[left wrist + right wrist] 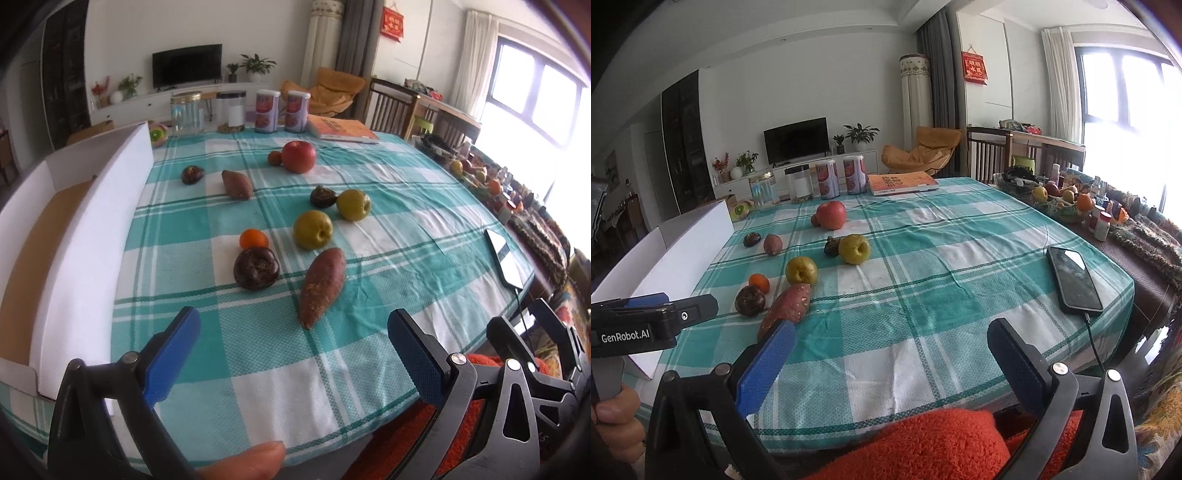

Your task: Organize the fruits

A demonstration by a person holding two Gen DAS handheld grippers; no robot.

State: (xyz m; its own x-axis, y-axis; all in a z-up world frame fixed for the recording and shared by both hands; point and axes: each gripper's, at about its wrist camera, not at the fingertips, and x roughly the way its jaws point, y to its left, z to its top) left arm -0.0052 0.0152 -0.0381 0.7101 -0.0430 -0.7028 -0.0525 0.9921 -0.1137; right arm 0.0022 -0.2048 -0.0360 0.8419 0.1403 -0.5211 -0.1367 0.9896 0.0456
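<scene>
Item 1, fruits, loose on the checked cloth of the worktop (369,325), all ahead of my fingers, none in the box. Nearest my left gripper (293,354): a long sweet potato (322,286) lying just beyond the gap between the fingers, tip toward me. Beyond the left finger: a dark mangosteen (256,268) with a small orange (253,239) touching behind it. Further ahead: two yellow-green apples (313,229), a second mangosteen beside the far one, a smaller sweet potato (236,184), a third mangosteen (192,174), a red apple (299,156).

Item 2, white cardboard box (92,236), off beyond the left finger, wall upright, inside seen bare as far as I can view.

Item 3, grippers. Left: fingers spread wide, holding nothing. Right gripper (890,354): fingers likewise apart and bare, held over the near edge.

Item 4, hazards, my judgement. The round fruits may roll if nudged; the mangosteen and orange touch, so closing on one could push the other. The tapered sweet potato may slip from a pinch near its tip. A phone (1073,280) with cable lies beyond my right finger; a wide sweep could snag it.

Item 5, writing. "GenRobot.AI" on the left gripper's body in the right view. Red wall hanging (974,66), orange book (903,182) and two cans (842,179): print not legible.
</scene>
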